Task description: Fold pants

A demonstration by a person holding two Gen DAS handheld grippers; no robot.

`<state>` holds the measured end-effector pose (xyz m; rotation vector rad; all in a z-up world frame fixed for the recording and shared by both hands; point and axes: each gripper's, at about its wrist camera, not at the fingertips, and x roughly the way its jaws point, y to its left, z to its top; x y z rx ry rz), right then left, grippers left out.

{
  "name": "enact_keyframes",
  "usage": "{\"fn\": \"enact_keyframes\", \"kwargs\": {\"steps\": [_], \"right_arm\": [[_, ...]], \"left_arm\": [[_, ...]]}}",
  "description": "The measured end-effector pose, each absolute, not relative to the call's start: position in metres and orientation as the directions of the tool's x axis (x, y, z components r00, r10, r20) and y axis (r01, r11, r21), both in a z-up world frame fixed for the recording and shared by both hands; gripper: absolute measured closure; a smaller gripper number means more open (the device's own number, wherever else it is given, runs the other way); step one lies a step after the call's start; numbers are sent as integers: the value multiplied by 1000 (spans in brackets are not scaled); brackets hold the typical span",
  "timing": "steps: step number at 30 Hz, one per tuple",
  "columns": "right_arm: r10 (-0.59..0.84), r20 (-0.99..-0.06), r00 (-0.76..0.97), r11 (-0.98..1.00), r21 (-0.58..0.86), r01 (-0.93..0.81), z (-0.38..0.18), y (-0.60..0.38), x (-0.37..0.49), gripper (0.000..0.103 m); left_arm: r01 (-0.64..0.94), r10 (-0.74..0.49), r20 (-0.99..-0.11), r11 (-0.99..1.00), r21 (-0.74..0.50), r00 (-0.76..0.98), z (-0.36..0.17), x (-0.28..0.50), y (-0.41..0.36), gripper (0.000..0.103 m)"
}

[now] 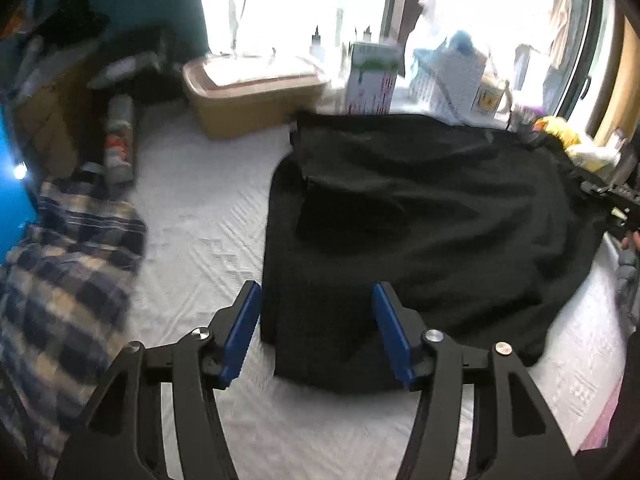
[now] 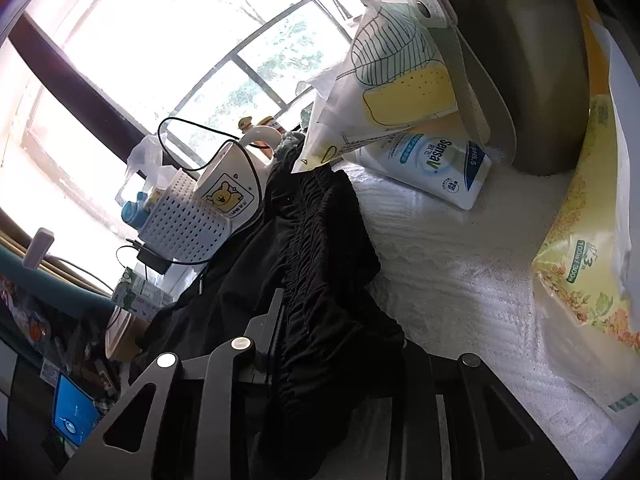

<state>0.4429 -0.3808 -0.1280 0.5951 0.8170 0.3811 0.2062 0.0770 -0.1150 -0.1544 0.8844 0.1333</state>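
Note:
Black pants (image 1: 420, 216) lie folded over on a white bed cover (image 1: 200, 216). My left gripper (image 1: 316, 286) hangs over their near left corner, its blue pads (image 1: 244, 328) standing apart with cloth below them and nothing pinched: open. At the pants' far right end a black gripper (image 1: 616, 200) and a hand (image 1: 632, 240) show. In the right wrist view the gathered elastic waistband (image 2: 320, 240) runs between the fingers of my right gripper (image 2: 320, 320). The cloth drapes over and hides the right finger, and the left finger (image 2: 276, 320) presses against it.
A plaid blanket (image 1: 68, 264) lies bunched at the left. A brown plastic box (image 1: 248, 92) and a carton (image 1: 372, 76) stand by the window. Beside the waistband sit a white basket (image 2: 184, 220), a bear mug (image 2: 228, 196), a wipes pack (image 2: 432, 168) and a tissue pack (image 2: 580, 272).

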Motion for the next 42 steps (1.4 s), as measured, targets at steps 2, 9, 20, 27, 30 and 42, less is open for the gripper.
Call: {"fn": "enact_keyframes", "kwargs": {"steps": [2, 9, 20, 27, 30, 42], "right_arm": [[535, -571, 623, 766, 639, -72, -133, -383, 445, 72], [527, -538, 659, 780, 614, -122, -119, -381, 433, 76], [549, -453, 702, 803, 520, -293, -38, -330, 406, 77], [569, -451, 688, 815, 422, -398, -8, -268, 391, 77], [601, -458, 654, 798, 387, -462, 0, -230, 381, 77], [705, -589, 396, 660, 339, -670, -43, -58, 352, 77]], "left_arm": [[-168, 54, -789, 984, -63, 612, -126, 213, 76, 51], [-152, 81, -773, 988, -21, 629, -124, 194, 73, 91], [-189, 19, -732, 970, -150, 681, -97, 164, 101, 83], [-146, -21, -669, 970, -192, 743, -74, 154, 105, 68], [-138, -35, -656, 968, -210, 754, -74, 154, 111, 66], [-156, -44, -630, 953, -258, 775, -72, 132, 142, 51]]}}
